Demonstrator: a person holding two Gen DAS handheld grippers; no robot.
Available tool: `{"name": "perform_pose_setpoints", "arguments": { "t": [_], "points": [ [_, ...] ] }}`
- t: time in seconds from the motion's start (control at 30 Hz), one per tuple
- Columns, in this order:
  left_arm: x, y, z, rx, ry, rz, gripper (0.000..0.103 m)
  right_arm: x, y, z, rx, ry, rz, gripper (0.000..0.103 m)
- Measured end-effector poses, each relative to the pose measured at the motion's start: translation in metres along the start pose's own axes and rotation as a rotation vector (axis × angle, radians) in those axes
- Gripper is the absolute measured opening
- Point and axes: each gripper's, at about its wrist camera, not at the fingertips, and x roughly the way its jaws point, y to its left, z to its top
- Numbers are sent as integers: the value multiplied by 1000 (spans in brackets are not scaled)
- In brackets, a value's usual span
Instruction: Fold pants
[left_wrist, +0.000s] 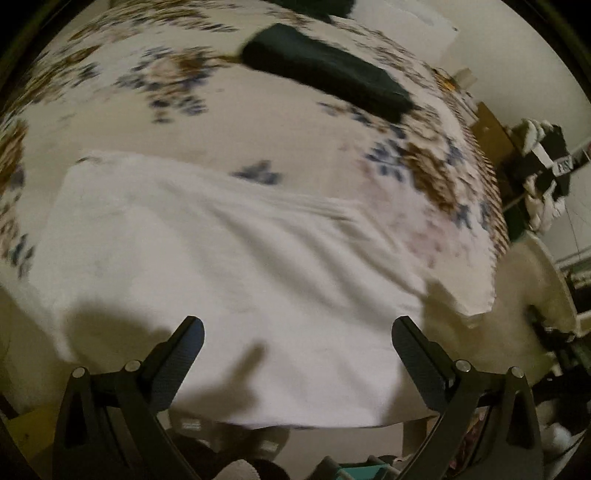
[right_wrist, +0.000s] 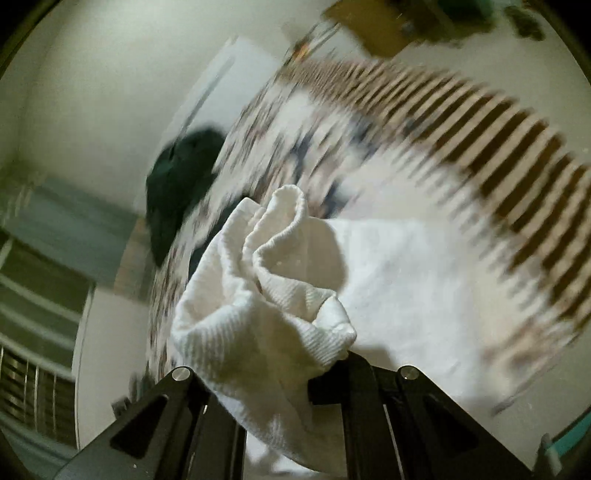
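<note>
While right tool (right_wrist: 295, 373) pinches ribbed white pants (right_wrist: 258, 314), cloth bunches.

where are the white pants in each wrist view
Left wrist: the white pants lie spread across the lower middle of the picture on the floral bedspread, ahead of the open left gripper.
Right wrist: a bunched part of them fills the lower centre, clamped in the shut right gripper.
Shared landmark: the dark folded garment, upper centre in the left view, left of centre in the right.
</note>
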Motion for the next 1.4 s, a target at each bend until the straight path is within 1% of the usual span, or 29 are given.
{"name": "perform_pose_setpoints", "arguments": {
  "t": [0.07, 0.13, 0.17, 0.23, 0.27, 0.3, 0.37, 0.4, 0.43, 0.47, 0.5, 0.53, 0.57, 0.63, 0.67, 0.7, 0.77, 0.8, 0.83, 0.87, 0.9, 0.93, 1.0, 1.03, 1.1, 1.17, 1.27, 1.33, 1.4],
  "points": [
    [-4, 23, -1, -15, 3, 21, 103, 40, 13, -27, -51, 66, -10, 8],
    [-5, 42, -2, -31, 4, 36, 103, 90, 30, -70, -132, 157, -31, 8],
    [-6, 52, -3, -39, 3, 45, 103, 102, 34, -82, -161, 182, -40, 8],
    [-6, 66, -4, -45, 0, 57, 103, 141, 45, -120, -267, 252, -97, 9],
    [-5, 71, -4, -45, 2, 62, 103, 152, 46, -129, -286, 279, -109, 9],
    [-4, 73, -3, -44, 5, 62, 103, 169, 44, -143, -295, 329, -156, 9],
    [0, 72, 2, -46, 8, 39, 103, 179, 42, -151, -295, 368, -193, 16],
    [0, 70, 4, -45, 8, 27, 103, 179, 42, -149, -286, 398, -175, 23],
    [1, 65, 8, -41, 4, 8, 103, 178, 43, -148, -269, 436, -154, 46],
    [1, 61, 11, -35, 1, -9, 103, 173, 44, -146, -248, 472, -136, 78],
    [3, 55, 14, -30, 1, -28, 103, 161, 45, -143, -232, 487, -93, 90],
    [5, 48, 17, -23, 5, -48, 103, 148, 51, -138, -229, 485, -65, 95],
    [10, 39, 21, -11, 12, -69, 103, 133, 53, -133, -236, 475, -71, 95],
    [23, 23, 24, 27, 36, -90, 103, 112, 48, -123, -238, 447, -118, 95],
    [36, 11, 24, 63, 55, -81, 103, 100, 41, -116, -232, 428, -167, 95],
    [44, 5, 24, 82, 68, -69, 103, 88, 27, -108, -222, 405, -250, 95],
    [69, -8, 24, 123, 98, -47, 103, 74, 8, -95, -188, 366, -351, 95],
    [81, -13, 24, 137, 116, -39, 99, 70, -5, -89, -168, 355, -412, 95],
    [93, -17, 24, 150, 136, -39, 86, 68, -13, -82, -151, 347, -440, 95],
    [105, -21, 24, 173, 149, -50, 71, 63, -31, -77, -113, 329, -492, 95],
    [110, -25, 24, 195, 145, -50, 34, 63, -40, -70, -93, 325, -511, 95],
    [113, -30, 23, 227, 142, -80, 25, 62, -52, -65, -69, 318, -523, 95],
    [106, -31, 19, 269, 102, -95, 21, 61, -74, -60, -47, 313, -571, 95],
    [102, -28, 18, 264, 98, -107, 21, 61, -81, -58, -40, 316, -580, 95],
    [93, -16, 15, 235, 92, -129, 20, 68, -83, -56, -39, 325, -611, 95],
    [93, -7, 12, 211, 100, -123, 20, 72, -84, -58, -41, 337, -611, 95],
    [97, -6, 11, 194, 109, -111, 22, 80, -85, -66, -70, 353, -657, 95],
    [95, -5, 14, 163, 113, -123, 27, 82, -80, -71, -94, 357, -668, 95],
    [89, -3, 13, 138, 114, -115, 35, 75, -75, -75, -130, 351, -690, 95]
  ]
}}
